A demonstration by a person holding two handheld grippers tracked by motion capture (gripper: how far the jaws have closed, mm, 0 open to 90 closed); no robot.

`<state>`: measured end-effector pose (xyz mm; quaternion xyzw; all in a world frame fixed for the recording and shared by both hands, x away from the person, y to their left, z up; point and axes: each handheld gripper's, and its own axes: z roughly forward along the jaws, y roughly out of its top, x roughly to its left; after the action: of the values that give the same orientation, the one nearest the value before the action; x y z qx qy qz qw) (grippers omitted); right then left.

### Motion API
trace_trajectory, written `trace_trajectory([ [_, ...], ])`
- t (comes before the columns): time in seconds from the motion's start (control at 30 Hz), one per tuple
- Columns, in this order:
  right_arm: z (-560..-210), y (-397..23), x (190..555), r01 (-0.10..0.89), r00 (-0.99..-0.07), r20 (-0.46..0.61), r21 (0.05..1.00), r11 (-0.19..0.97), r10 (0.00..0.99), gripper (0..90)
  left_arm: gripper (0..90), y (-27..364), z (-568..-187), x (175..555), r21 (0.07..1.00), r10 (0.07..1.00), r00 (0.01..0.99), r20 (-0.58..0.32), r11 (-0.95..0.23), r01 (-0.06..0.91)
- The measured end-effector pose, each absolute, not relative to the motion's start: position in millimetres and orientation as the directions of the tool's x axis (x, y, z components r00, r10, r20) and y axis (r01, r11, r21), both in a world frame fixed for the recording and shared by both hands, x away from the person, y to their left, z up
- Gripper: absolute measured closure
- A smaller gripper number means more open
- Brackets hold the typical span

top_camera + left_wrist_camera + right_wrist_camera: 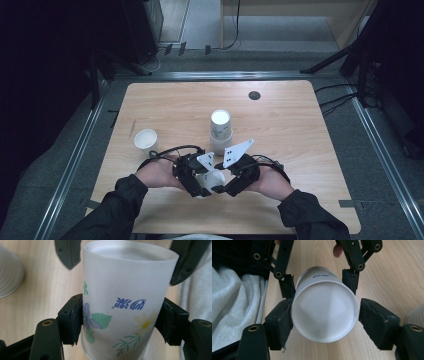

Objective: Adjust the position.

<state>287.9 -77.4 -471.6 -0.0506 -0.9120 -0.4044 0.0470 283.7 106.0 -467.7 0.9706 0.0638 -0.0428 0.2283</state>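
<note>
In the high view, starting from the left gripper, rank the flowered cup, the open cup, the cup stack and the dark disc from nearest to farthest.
From the left gripper:
1. Flowered cup, between its jaws, near the front edge.
2. Open cup, upright, to the left and farther back.
3. Cup stack, upside down, mid-table; roughly as far as the open cup, too close to call.
4. Dark disc, near the far edge, right of centre.

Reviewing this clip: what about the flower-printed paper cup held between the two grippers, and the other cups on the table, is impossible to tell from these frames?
- Flower-printed white paper cup: its lower end is cut off by the bottom edge in the left gripper view.
- Its blue lettering is too small in the right gripper view.
- Right gripper: one pad touches the cup; a gap shows at the other, so its grip is unclear.
- Stacked white cups: count too small to tell in the high view.
- Contents of the single white cup: too small, high view.
</note>
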Motion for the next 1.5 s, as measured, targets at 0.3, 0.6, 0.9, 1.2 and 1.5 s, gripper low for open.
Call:
trace_trajectory([
  [0.3,-467.0,-77.1,286.1,0.104,-0.994,0.106,0.737,0.668,0.038,36.1,28.4,110.4,-466.8,285.6,0.479,0.102,0.989,-0.110,-0.866,0.143],
  [0.6,-454.0,-94.6,292.7,0.130,-0.992,0.102,0.780,0.612,0.081,36.1,14.4,122.8,-457.7,289.8,0.585,0.166,0.979,-0.114,-0.786,0.201],
  [0.9,-440.0,-105.9,298.6,0.153,-0.988,0.139,0.837,0.525,0.067,36.2,14.5,139.4,-450.3,288.6,0.694,0.224,0.965,-0.136,-0.673,0.254],
  [1.2,-427.6,-103.4,299.9,0.146,-0.988,0.152,0.873,0.465,0.024,36.2,15.0,149.9,-448.4,281.5,0.779,0.223,0.959,-0.175,-0.564,0.273],
  [1.5,-425.7,-102.2,302.1,0.171,-0.983,0.185,0.884,0.434,0.010,36.2,21.9,156.2,-442.9,278.2,0.823,0.221,0.960,-0.173,-0.503,0.264],
])
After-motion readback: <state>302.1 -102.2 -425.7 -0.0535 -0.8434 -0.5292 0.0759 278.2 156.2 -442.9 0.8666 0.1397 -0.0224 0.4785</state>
